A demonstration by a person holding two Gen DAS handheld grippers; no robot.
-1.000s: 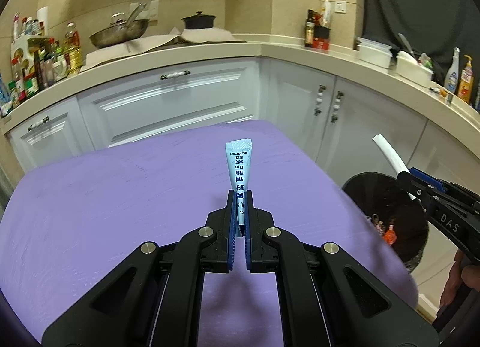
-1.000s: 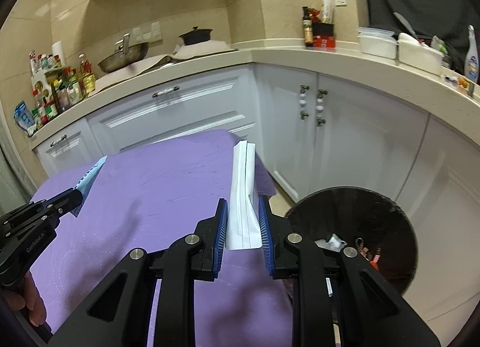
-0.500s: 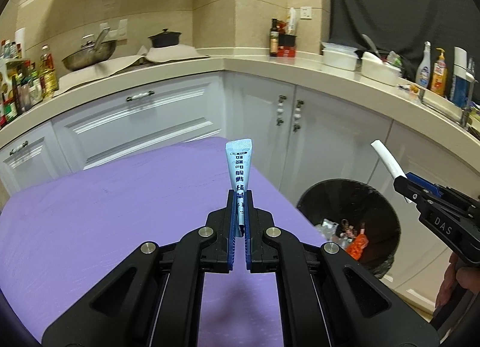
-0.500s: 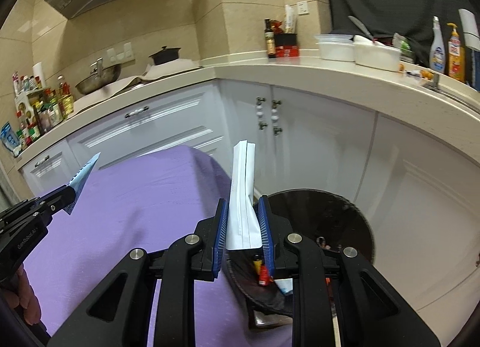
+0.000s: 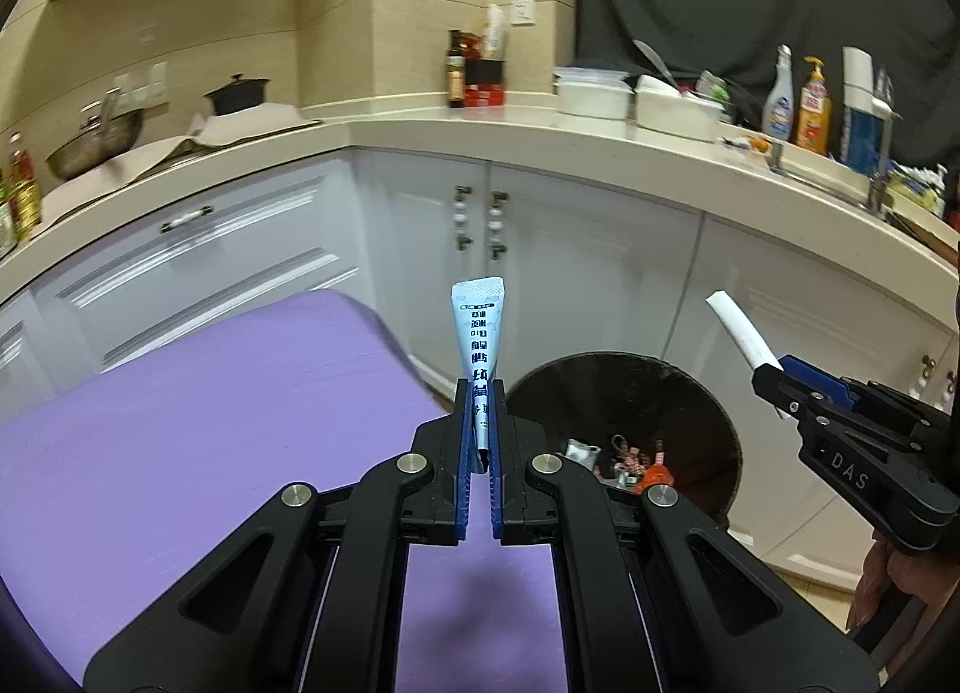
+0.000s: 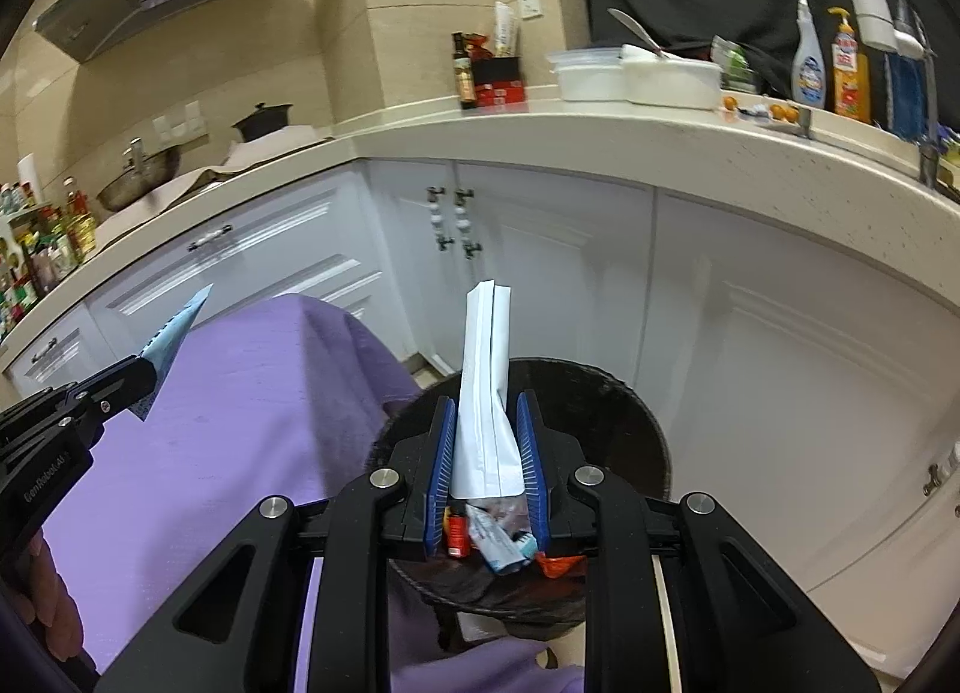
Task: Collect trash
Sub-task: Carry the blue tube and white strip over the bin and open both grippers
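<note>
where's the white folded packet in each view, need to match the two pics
Left wrist view: the white folded packet sticks up at the right edge, held in the right tool.
Right wrist view: it stands at centre, clamped between the tool's blue pads, above the bin.
Shared landmark: the black trash bin beside the purple table.

1. Both views are evenly lit by warm indoor light; the beige wall tiles (image 5: 336, 3) look yellowish.
2. Fisheye distortion bends the counter edge (image 5: 540, 135) into an arc, and the frame corners go black.
3. Motion blur smears the left side, notably the wok (image 5: 90, 144) and the bottles (image 6: 42, 249).
4. A soft shadow falls on the purple surface (image 5: 180, 453) at lower centre.
5. Cabinet doors (image 6: 780, 345) show a mild sheen.
</note>
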